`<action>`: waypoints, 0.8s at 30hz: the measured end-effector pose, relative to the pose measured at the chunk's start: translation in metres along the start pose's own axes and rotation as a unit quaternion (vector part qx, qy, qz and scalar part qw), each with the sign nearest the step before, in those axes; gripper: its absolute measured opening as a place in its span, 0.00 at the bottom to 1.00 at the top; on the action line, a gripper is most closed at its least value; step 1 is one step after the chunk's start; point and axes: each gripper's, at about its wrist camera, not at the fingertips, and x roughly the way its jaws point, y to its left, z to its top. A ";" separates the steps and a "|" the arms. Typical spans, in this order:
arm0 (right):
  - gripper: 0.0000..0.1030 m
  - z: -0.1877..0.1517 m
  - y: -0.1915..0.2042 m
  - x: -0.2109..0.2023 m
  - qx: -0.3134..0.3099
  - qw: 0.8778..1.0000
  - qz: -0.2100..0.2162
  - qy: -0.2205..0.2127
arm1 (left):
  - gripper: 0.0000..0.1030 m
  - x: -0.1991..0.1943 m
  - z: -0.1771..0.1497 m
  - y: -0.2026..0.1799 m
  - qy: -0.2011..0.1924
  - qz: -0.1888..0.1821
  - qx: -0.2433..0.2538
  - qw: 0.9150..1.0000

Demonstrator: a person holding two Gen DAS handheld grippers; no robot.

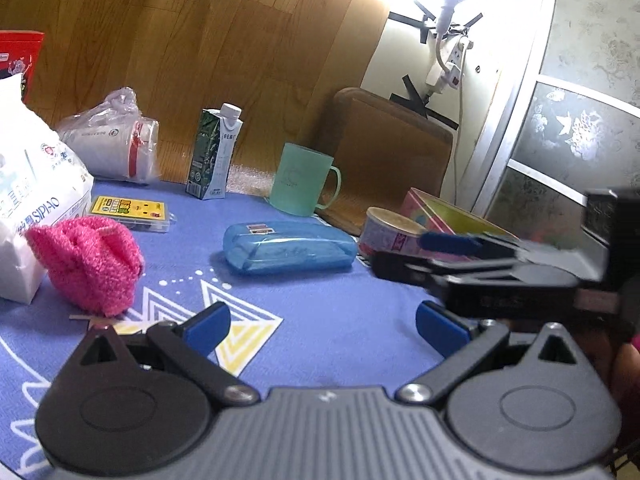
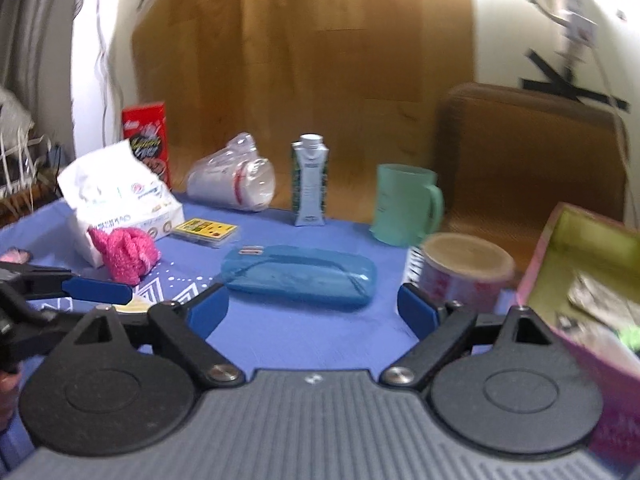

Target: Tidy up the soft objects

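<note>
At the left of the blue tablecloth (image 1: 340, 312), a white tissue pack (image 1: 28, 208) is seen, with the pink knitted cloth (image 1: 90, 264) lying against its front corner. The cloth is judged to be light, limp and easily squashed, so a hold on its bunched upper folds would probably serve best; its fuzzy surface should not slip. It is heaped in a rounded lump with no clear long axis, its folds running roughly up and down, so no pointing direction can be told.

Further right, a yellow card box (image 1: 132, 210), a drink carton (image 1: 214, 152), a green mug (image 1: 304, 186) and a blue plastic case (image 1: 288, 250) are set out. The case lies flat, its long axis running left to right.

The left gripper (image 1: 320, 326) is held wide open above the tablecloth, nothing between its jaws. The right gripper (image 2: 312, 308) is likewise spread wide and empty, near the case. At the far right a round tin (image 2: 464, 272) stands just beside an open pink box (image 2: 592, 280).
</note>
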 end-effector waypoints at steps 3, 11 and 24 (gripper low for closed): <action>0.88 0.016 0.001 0.026 -0.018 1.000 0.007 0.004 | 0.99 0.001 0.001 0.012 0.004 -0.021 -0.034 0.999; 0.72 0.055 -0.026 0.121 0.032 0.994 0.029 0.098 | 0.99 0.003 0.002 0.022 0.001 0.002 -0.065 0.998; 0.50 0.005 -0.006 0.064 -0.001 0.981 0.114 0.160 | 0.99 0.005 0.003 0.041 0.009 -0.004 -0.115 0.993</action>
